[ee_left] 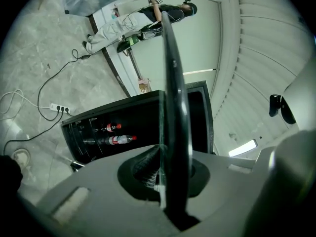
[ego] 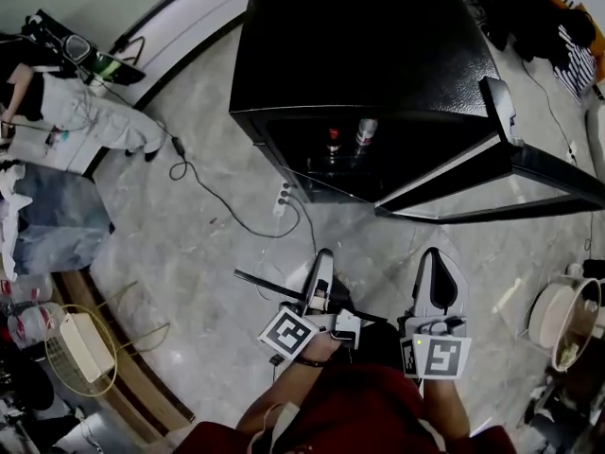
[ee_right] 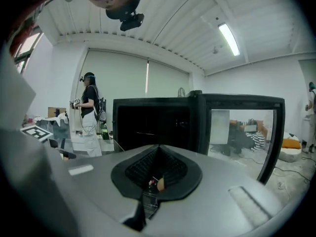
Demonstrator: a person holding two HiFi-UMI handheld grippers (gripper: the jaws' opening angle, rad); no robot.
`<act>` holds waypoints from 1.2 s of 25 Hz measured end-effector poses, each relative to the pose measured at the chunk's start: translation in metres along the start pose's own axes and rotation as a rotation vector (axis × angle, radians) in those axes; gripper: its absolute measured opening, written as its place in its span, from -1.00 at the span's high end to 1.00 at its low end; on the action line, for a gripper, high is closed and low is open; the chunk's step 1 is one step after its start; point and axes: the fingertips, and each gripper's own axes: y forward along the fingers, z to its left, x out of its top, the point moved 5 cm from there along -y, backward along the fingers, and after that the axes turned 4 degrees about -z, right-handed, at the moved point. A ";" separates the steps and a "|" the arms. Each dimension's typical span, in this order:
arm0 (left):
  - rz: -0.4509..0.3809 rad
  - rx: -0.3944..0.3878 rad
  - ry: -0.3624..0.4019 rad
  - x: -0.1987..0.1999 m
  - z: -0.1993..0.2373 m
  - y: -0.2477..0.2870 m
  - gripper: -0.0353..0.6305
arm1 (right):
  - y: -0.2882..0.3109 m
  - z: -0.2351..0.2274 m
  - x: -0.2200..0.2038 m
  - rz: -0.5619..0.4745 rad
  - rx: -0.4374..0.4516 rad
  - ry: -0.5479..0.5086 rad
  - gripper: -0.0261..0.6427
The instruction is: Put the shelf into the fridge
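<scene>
The fridge (ego: 359, 55) is glossy black, and its bottles (ego: 348, 138) have red caps. The floor (ego: 208, 235) is pale grey with marble veins. The shelf (ee_left: 175, 107) is black-edged. The left gripper (ego: 322, 258) and right gripper (ego: 433, 256) are grey, with black-and-white marker squares. The person's top (ego: 359, 414) is dark red.

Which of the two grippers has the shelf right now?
The left gripper, on the head view's left: its jaws clamp the shelf by its dark rim. The right gripper is shut on nothing.
</scene>
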 end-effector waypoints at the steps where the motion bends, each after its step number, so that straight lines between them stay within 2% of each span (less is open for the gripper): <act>1: 0.008 0.008 0.001 -0.002 0.004 0.000 0.84 | 0.001 0.001 -0.004 0.009 0.002 0.001 0.93; 8: 0.041 0.040 0.002 -0.022 0.033 0.020 0.84 | 0.021 -0.015 -0.039 0.044 0.009 0.042 0.93; 13: 0.044 0.033 0.022 -0.031 0.048 0.025 0.84 | 0.028 -0.019 -0.059 0.048 0.056 0.063 0.93; 21: -0.032 -0.030 0.018 -0.046 0.070 0.039 0.84 | 0.034 -0.033 -0.089 0.070 0.134 0.030 0.93; 30: -0.154 -0.106 -0.039 -0.048 0.103 0.050 0.84 | 0.038 -0.035 -0.117 0.082 0.210 0.011 0.93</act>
